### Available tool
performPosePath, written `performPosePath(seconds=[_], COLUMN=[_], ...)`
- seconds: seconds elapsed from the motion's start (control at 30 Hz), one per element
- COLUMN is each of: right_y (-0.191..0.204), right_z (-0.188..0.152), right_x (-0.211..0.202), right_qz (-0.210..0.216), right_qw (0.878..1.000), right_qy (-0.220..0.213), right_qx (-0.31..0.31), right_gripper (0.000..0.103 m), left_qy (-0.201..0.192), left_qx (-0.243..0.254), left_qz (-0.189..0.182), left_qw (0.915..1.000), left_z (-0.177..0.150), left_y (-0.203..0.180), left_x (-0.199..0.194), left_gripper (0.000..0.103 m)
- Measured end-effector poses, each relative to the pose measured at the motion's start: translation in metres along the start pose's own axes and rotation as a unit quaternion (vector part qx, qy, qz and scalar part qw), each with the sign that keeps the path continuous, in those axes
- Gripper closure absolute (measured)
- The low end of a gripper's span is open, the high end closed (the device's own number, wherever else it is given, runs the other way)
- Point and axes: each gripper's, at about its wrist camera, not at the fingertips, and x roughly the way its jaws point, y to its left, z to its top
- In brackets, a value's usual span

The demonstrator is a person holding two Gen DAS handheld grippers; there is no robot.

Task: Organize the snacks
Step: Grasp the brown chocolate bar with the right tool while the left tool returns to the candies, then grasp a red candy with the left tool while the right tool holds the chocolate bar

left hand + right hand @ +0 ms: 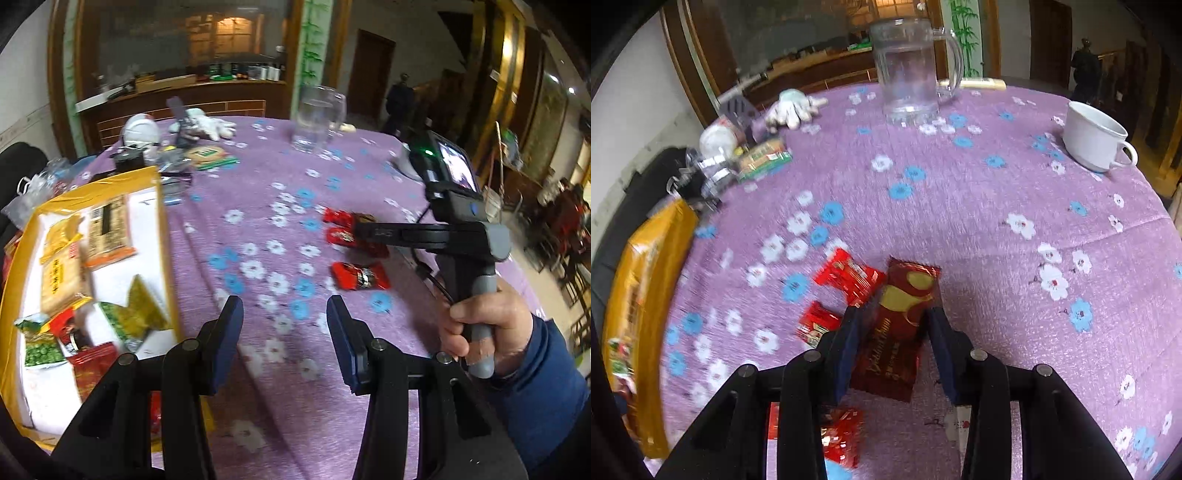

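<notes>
While your right hand-held gripper (892, 345) sits around the dark red pack (897, 332) on the worktop (997, 229), its jaws are not quite pressing yet. Your left hand-held gripper (284, 332) is empty and released, near the box (162, 221) on the left. You are at the picking-up step. Next, squeeze the pack, lift it, and carry it left to the box.

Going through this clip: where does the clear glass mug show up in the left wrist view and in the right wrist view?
Left wrist: glass mug stands top centre, at the far side of the purple cloth.
Right wrist: glass mug stands top centre, larger, handle to the right.
Shared landmark: the white glove lies left of the mug in both.
</notes>
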Motion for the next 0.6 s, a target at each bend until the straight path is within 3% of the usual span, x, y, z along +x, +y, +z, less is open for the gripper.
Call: performPosePath(seconds=[0.2, 0.4, 0.43, 0.5, 0.53, 0.6], right_y=[0.002, 0.016, 0.026, 0.040, 0.044, 0.038], right_z=[-0.003, -0.027, -0.033, -0.041, -0.042, -0.039], right_x=[0.000, -0.019, -0.022, -0.026, -0.028, -0.031], right_qz=[-0.025, -0.005, 0.004, 0.064, 0.119, 0.156], right_qw=[0.999, 0.997, 0.996, 0.992, 0.987, 0.984], right_qy=[0.014, 0.040, 0.044, 0.061, 0.077, 0.076], right_qx=[-0.029, -0.064, -0.076, -0.087, -0.078, -0.049], right_gripper=[0.075, 0.075, 0.075, 0.075, 0.076, 0.076], left_qy=[0.022, 0.043, 0.048, 0.057, 0.059, 0.064], left_qx=[0.008, -0.011, -0.016, -0.026, -0.028, -0.030], left_qz=[0.004, 0.006, 0.004, -0.001, -0.001, -0.002], left_qw=[0.9997, 0.9990, 0.9987, 0.9981, 0.9979, 0.9975], left_z=[-0.003, -0.001, 0.000, 0.001, 0.001, 0.001], left_y=[-0.006, 0.003, 0.004, 0.007, 0.007, 0.006], left_x=[0.010, 0.019, 0.021, 0.026, 0.027, 0.031], left_gripper=[0.058, 0.058, 0.058, 0.058, 0.058, 0.058])
